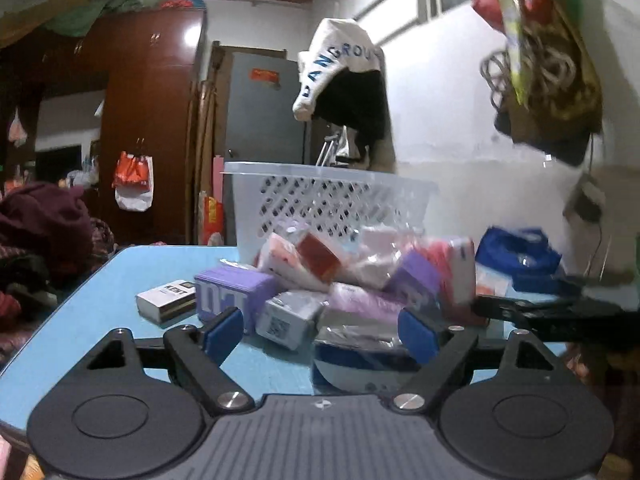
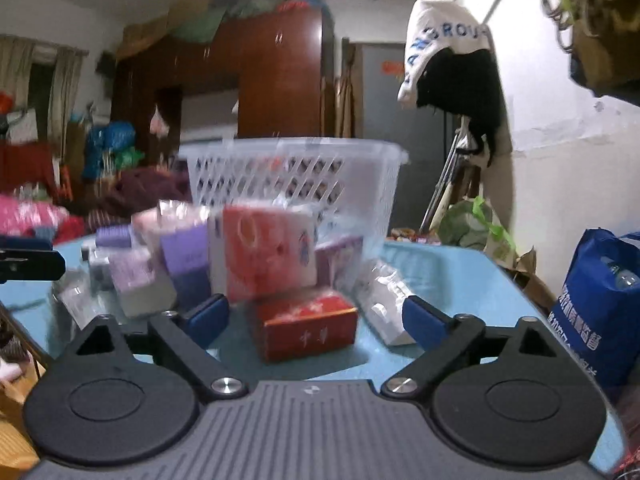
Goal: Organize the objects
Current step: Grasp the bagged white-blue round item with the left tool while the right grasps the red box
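On the blue tabletop (image 2: 448, 276): a heap of small boxes and packets, among them a red carton (image 2: 308, 326), a KENT cigarette pack (image 1: 166, 300) and a purple box (image 1: 236, 294), all lying just in front of a white perforated basket (image 2: 292, 176) whose contents cannot be made out. Left gripper (image 1: 320, 330) and right gripper (image 2: 316, 320) both spread wide, holding nothing. The red carton lies between the right fingers; best closed squarely on its sides, I'd judge, and lifted clear of the leaning stack.

Dim indoor light, motion blur, fisheye-bent edges.
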